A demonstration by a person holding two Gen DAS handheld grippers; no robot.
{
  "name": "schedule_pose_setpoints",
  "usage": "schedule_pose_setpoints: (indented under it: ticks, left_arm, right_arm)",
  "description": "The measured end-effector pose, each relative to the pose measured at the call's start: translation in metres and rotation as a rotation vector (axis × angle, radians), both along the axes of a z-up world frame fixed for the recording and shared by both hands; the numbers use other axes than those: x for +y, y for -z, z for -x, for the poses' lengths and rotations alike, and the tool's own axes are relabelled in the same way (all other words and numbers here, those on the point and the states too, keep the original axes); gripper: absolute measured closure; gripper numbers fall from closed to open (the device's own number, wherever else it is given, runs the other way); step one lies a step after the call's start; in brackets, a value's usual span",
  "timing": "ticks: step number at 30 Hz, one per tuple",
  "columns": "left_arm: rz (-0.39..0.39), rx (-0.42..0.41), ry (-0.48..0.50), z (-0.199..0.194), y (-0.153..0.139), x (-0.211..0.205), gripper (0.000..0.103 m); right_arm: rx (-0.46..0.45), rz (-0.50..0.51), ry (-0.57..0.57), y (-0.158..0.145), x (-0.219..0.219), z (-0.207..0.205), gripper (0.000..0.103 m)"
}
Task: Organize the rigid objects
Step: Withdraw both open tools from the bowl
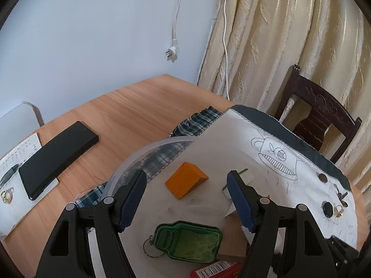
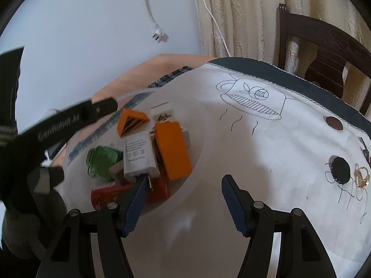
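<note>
A translucent plastic tub [image 1: 139,155] holds several small items: an orange block [image 1: 186,183], a green bottle-shaped key tag [image 1: 187,241] and a red box [image 1: 215,272]. My left gripper [image 1: 186,176] hovers open above the orange block, holding nothing. The right wrist view looks into the same tub [image 2: 76,148], where an orange wedge [image 2: 132,121], a longer orange block [image 2: 172,150], a white charger [image 2: 139,155] and the green tag [image 2: 102,162] lie together. My right gripper [image 2: 185,180] is open and empty at the tub's near side, its left finger close to the charger's prongs.
A white embroidered cloth [image 2: 255,139] carries a black button [image 2: 340,170], a gold ring [image 2: 361,177] and a brown button [image 2: 334,122]. On the wooden table [image 1: 139,106] lie a black phone [image 1: 58,157] and a notebook [image 1: 18,162]. A dark chair [image 1: 320,120] stands by the curtain.
</note>
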State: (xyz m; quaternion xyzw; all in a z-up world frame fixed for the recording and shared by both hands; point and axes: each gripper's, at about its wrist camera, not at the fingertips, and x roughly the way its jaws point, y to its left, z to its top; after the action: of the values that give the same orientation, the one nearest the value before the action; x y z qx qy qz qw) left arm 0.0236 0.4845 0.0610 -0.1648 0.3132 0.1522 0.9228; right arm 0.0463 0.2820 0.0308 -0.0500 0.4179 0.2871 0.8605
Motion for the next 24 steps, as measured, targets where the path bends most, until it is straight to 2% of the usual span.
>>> schedule_pose_setpoints:
  ticks: [13,24]
  left_arm:
    - [-0.018,0.013,0.026,-0.002,0.004,-0.009,0.03]
    - [-0.049,0.022,0.045,-0.005,0.005,-0.018,0.03]
  right_arm:
    - [0.002,-0.027,0.029,-0.003,-0.022,0.001,0.033]
    - [0.016,0.02,0.127,0.007,-0.075,0.0,0.033]
